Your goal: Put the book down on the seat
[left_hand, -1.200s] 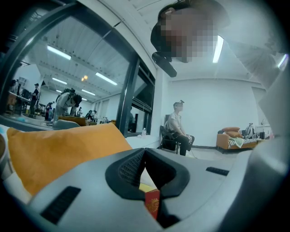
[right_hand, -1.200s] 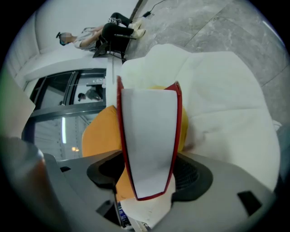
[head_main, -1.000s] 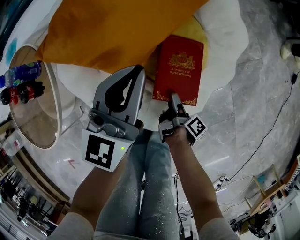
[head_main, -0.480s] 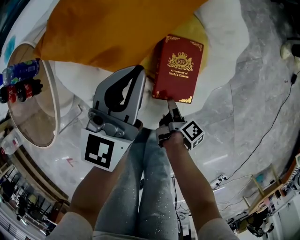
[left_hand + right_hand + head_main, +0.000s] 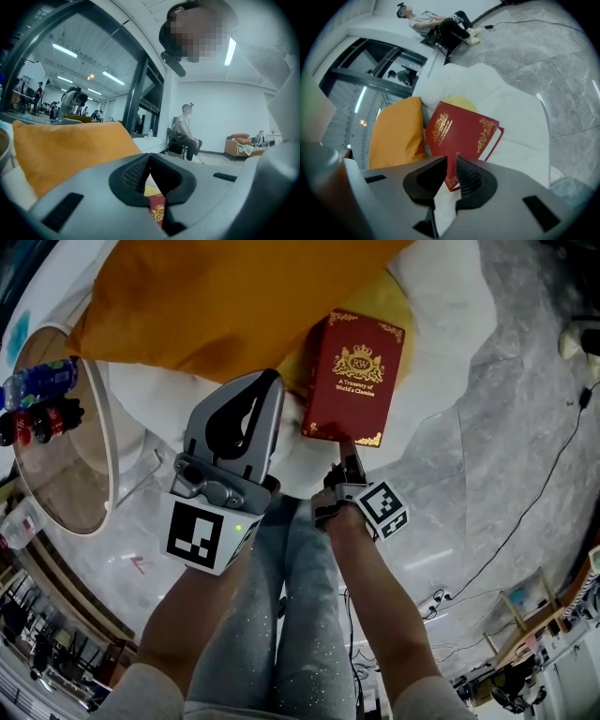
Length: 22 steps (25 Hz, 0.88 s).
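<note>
The red book point(image 5: 354, 381) with gold print rests on the white seat cushion point(image 5: 441, 324), partly over a yellow cushion point(image 5: 398, 301). My right gripper point(image 5: 349, 448) is at the book's near edge and its jaws are closing. In the right gripper view the book point(image 5: 461, 133) has its lower corner pinched between the pads of the right gripper point(image 5: 451, 171). My left gripper point(image 5: 267, 381) hovers left of the book with its jaws together and nothing in them. A sliver of the book point(image 5: 158, 212) shows below the tips of the left gripper point(image 5: 149, 159).
A big orange pillow point(image 5: 225, 296) lies on the seat, left of the book. A round side table point(image 5: 66, 456) with bottles point(image 5: 37, 404) stands at far left. A cable point(image 5: 553, 474) runs over the marble floor at right. The person's legs point(image 5: 291, 615) are below the grippers.
The right gripper's jaws have closed from wide open onto the book's near edge. The book has tilted and shifted slightly toward the upper left. The left gripper has barely moved.
</note>
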### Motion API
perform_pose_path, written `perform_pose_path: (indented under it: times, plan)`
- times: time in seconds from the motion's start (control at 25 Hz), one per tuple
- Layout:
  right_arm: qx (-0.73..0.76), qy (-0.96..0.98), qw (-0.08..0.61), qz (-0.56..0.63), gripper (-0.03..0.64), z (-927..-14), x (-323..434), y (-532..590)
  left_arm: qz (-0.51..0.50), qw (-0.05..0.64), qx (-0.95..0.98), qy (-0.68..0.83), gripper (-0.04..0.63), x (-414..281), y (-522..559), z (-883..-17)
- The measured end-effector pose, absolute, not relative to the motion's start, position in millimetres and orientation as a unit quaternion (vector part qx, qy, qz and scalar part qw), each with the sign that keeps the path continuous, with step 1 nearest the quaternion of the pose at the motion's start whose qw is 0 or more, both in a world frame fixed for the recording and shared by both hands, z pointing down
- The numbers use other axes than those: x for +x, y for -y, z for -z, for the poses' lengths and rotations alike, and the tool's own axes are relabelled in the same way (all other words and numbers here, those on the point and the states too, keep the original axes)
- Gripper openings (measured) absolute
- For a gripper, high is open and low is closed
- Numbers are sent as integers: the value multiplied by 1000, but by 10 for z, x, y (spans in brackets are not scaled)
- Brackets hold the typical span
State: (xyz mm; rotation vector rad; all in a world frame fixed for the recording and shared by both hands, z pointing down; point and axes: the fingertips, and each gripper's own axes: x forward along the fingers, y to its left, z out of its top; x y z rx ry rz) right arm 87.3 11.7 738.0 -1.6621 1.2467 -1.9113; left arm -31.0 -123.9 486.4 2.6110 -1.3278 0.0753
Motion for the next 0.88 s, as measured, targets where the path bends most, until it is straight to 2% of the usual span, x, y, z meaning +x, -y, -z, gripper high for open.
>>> perform_pose_path:
  times: [0.24, 0.64, 0.88]
  plan:
    - [-603, -525, 104, 592, 52, -7217, 1045, 146, -30, 103, 885, 453, 15, -331, 1250, -4860]
    - [-628, -622, 93, 458, 41, -6680, 1413, 748, -35, 110, 879, 462, 15, -367, 1287, -4885]
    - [-635, -688, 61, 346, 35, -6159, 1527, 993, -34, 108, 878, 465, 15, -400, 1316, -4879]
